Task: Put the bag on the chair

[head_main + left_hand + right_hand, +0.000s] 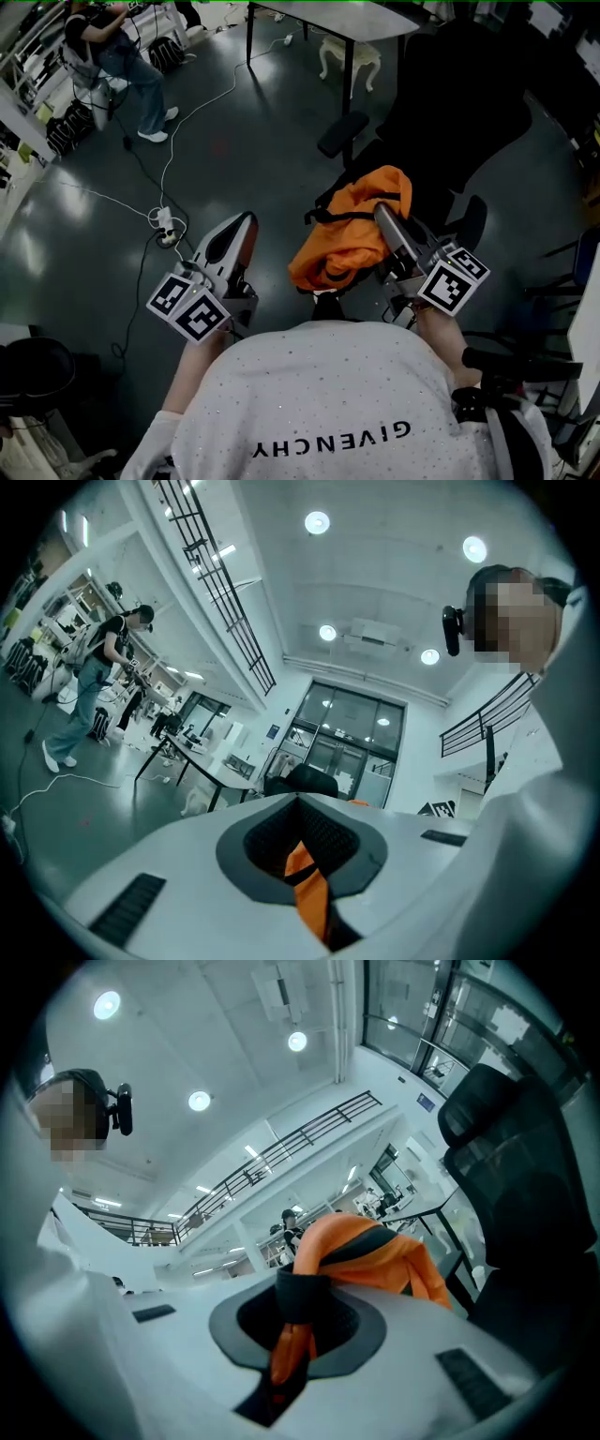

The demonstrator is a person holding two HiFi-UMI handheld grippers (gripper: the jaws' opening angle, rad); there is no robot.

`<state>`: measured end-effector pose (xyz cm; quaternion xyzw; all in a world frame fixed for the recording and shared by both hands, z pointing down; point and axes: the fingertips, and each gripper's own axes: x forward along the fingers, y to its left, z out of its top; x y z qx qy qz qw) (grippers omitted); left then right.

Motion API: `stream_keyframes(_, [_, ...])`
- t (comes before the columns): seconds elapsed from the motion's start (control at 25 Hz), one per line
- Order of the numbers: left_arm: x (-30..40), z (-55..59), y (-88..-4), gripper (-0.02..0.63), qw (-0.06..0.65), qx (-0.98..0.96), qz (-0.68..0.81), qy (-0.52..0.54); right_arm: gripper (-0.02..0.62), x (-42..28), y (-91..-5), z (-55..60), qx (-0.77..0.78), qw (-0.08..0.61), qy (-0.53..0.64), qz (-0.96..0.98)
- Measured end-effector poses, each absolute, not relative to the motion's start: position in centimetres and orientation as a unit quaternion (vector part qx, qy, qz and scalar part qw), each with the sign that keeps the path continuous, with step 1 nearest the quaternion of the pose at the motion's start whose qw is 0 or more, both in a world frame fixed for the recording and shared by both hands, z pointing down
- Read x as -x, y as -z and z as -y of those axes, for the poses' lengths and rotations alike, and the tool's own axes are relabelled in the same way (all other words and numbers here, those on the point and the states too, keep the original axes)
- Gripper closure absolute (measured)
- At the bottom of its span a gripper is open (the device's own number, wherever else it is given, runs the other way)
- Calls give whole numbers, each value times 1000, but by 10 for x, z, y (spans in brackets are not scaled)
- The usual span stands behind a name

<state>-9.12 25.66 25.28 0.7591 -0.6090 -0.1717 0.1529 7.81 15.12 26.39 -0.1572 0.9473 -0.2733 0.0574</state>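
The orange bag (352, 234), crossed by black straps, hangs bunched in front of the black office chair (450, 131), over the front edge of its seat. We cannot tell whether it rests on the seat.

Our right claw (386, 220) reaches into the bag's right side. In the right gripper view its jaws are together on a fold of the bag's orange cloth and a black band, and the rest of the bag (370, 1251) bulges just beyond them. The chair's tall back (525, 1176) rises to the right there.

Our left claw (246, 225) sits apart from the bag's bulk, to its left. In the left gripper view its jaws are closed on an orange strip (309, 883) with a black band across it. We cannot trace that strip to the bag in the head view.

Each claw carries a marker cube (187, 307) near our hands, above our white shirt (328, 403).

Beyond the chair stands a bench (347, 19) with a small white stool (352, 56) under it. On the dark floor (234, 122) to the left, a white cable runs to a power strip (167, 230). Another person (122, 56) stands well apart at the upper left.
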Motion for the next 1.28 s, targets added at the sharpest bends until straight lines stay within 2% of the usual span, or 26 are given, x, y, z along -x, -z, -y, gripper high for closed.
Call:
stream_keyframes(0.12, [90, -231, -248, 604, 151, -761, 609, 167, 568, -77, -260, -120, 153, 62, 278, -946])
stream_keyframes(0.36, [109, -192, -228, 604, 204, -746, 598, 213, 568, -65, -246, -68, 157, 60, 284, -944])
stream_keyframes(0.84, [132, -65, -248, 604, 201, -736, 623, 172, 568, -42, -283, 62, 169, 54, 309, -934])
stream_keyframes(1.28, [139, -40, -244, 604, 207, -735, 619, 184, 568, -38, -279, 86, 187, 48, 312, -930])
